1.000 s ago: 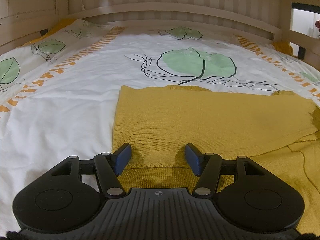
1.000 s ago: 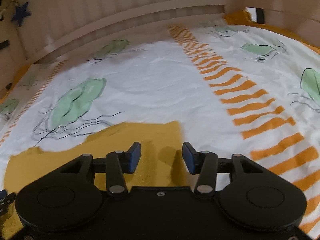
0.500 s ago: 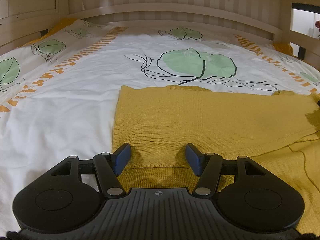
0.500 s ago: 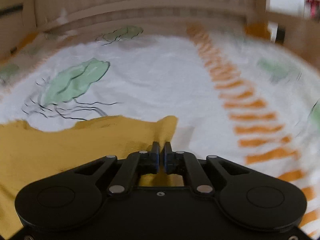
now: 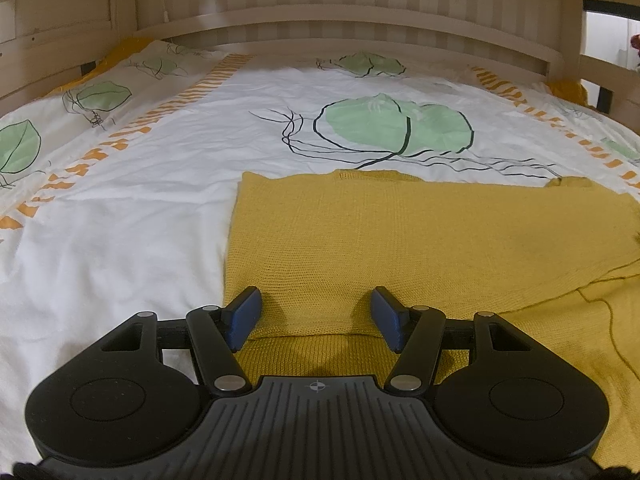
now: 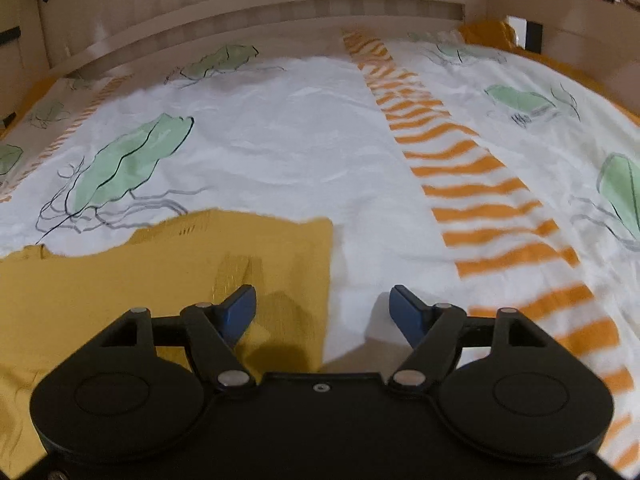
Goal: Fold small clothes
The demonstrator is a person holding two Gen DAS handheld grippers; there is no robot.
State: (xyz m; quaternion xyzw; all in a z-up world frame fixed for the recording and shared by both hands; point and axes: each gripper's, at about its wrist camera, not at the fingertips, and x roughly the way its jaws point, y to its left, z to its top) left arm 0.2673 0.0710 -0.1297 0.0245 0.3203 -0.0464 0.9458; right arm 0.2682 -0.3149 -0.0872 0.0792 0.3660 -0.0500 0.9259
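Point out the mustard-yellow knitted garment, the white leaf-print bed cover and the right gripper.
mustard-yellow knitted garment (image 5: 420, 240): left wrist view, middle of its folded-over top layer.
white leaf-print bed cover (image 6: 300, 152): right wrist view, bare white middle.
right gripper (image 6: 322, 312): right wrist view, midway between its open blue fingertips.

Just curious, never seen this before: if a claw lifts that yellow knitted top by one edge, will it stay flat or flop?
The yellow knitted top would probably flop: it lies limp, folded over itself. Its loose knit may stretch and looks grippy rather than slippery.

Open bedspread (image 5: 120, 248) surrounds the sweater (image 5: 400, 240); headboard (image 5: 340, 16) blocks beyond.
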